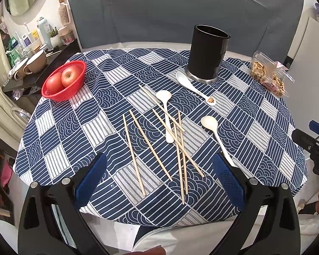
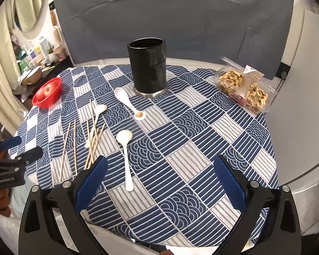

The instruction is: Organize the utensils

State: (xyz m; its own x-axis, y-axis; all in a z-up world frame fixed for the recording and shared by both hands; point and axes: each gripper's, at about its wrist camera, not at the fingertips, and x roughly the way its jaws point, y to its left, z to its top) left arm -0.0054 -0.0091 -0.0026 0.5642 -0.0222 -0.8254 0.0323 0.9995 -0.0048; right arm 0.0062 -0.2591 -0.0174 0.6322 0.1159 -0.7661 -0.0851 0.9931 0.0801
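A black cylindrical holder [image 1: 207, 53] [image 2: 148, 68] stands upright at the far side of a round table. Several wooden chopsticks [image 1: 153, 142] [image 2: 91, 140] lie scattered near the front. Three white spoons lie on the cloth: one next to the holder [image 1: 193, 88] [image 2: 127, 103], one among the chopsticks [image 1: 167, 114] [image 2: 94, 123], one to the right [image 1: 214, 133] [image 2: 125, 153]. My left gripper [image 1: 159, 170] is open above the near chopstick ends. My right gripper [image 2: 159, 172] is open and empty over the cloth, right of the nearest spoon.
The table has a blue-and-white patterned cloth [image 1: 74, 127] [image 2: 202, 148]. A red basket with apples [image 1: 63, 80] [image 2: 47, 94] sits at the left. A clear box of biscuits [image 1: 268, 75] [image 2: 244, 87] sits at the right. A grey headboard [image 2: 170, 21] rises behind.
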